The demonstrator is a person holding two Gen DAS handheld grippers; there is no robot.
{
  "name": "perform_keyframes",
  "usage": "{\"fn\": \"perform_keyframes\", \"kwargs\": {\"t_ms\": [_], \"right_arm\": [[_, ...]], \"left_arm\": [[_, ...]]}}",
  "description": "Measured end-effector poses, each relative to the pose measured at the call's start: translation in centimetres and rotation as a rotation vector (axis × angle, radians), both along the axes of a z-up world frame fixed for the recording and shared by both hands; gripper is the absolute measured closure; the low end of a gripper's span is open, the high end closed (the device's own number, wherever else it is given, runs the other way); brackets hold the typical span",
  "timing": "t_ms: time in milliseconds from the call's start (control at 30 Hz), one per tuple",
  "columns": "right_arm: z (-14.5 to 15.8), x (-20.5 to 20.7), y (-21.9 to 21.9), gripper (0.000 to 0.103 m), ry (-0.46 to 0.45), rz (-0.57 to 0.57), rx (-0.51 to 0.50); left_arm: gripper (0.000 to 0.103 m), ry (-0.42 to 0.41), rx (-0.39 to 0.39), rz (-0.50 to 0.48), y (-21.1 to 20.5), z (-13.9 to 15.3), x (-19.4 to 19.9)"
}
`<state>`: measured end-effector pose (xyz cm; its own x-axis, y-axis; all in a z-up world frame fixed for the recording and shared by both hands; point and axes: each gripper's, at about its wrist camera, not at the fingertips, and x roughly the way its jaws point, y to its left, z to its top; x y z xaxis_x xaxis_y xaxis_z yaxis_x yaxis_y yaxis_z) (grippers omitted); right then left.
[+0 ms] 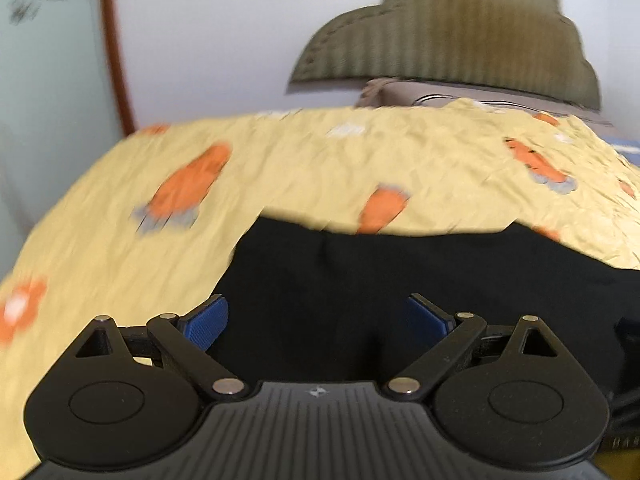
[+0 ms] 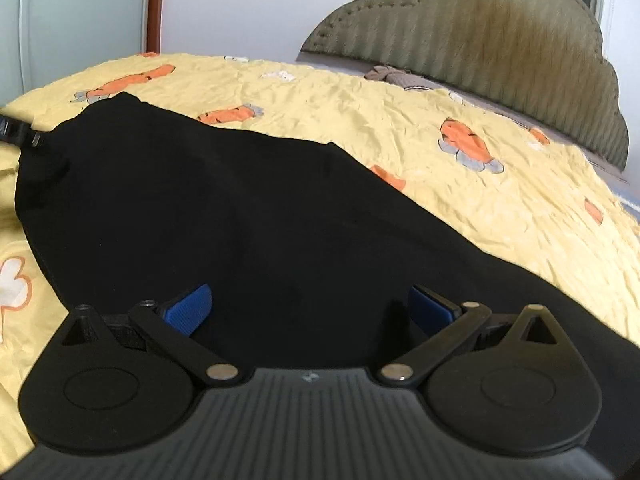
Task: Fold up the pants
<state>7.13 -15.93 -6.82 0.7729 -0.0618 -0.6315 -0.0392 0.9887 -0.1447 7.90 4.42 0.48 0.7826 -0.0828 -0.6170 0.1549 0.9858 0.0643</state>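
Where blur spreads, black pants [image 1: 400,280] lack detail

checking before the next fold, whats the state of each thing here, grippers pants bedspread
left gripper: jaws open, nothing between them, over the pants
right gripper: jaws open, nothing held, over the pants
black pants: lying spread on the bed, mostly smooth, not gripped
yellow carrot-print bedspread: crinkled, lying under the pants
green headboard: upright against the wall

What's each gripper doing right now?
Left gripper: open, empty, over the black pants.
Right gripper: open, empty, over the pants.
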Motion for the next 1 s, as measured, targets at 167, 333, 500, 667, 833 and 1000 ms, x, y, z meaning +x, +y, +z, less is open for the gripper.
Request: {"fn": "perform_keyframes", "kwargs": {"t_ms": [167, 333, 500, 667, 833, 1000], "right_arm": [[1.2, 0.7, -1.9, 0.0, 0.02, -0.039, 0.11], [4.0, 2.2, -2.9, 0.009, -0.138, -0.046, 0.1], [4.4, 7.1, -2.5, 0.072, -0.141, -0.021, 0.032], [2.5, 11.7, -2.0, 0.086, -0.041, 0.012, 0.052], [0.3, 15.0, -1.2, 0.086, -0.014, 0.008, 0.001], [1.6, 13.8, -1.1, 0.084, -0.032, -0.023, 0.021]], "left_arm": [[0.007, -0.028, 0.095, -0.077, -4.9, -1.1, 5.0], [0.007, -0.08, 0.275, -0.015, -6.2, -4.7, 7.4], [0.007, -0.077, 0.19, -0.003, -3.8, -5.7, 7.4], [0.003, -0.075, 0.187, -0.017, -3.3, -6.7, 7.5], [0.003, -0.091, 0.189, -0.026, -3.2, -6.8, 7.3], [0.002, -0.082, 0.172, -0.026, -3.0, -6.9, 7.5]]}}
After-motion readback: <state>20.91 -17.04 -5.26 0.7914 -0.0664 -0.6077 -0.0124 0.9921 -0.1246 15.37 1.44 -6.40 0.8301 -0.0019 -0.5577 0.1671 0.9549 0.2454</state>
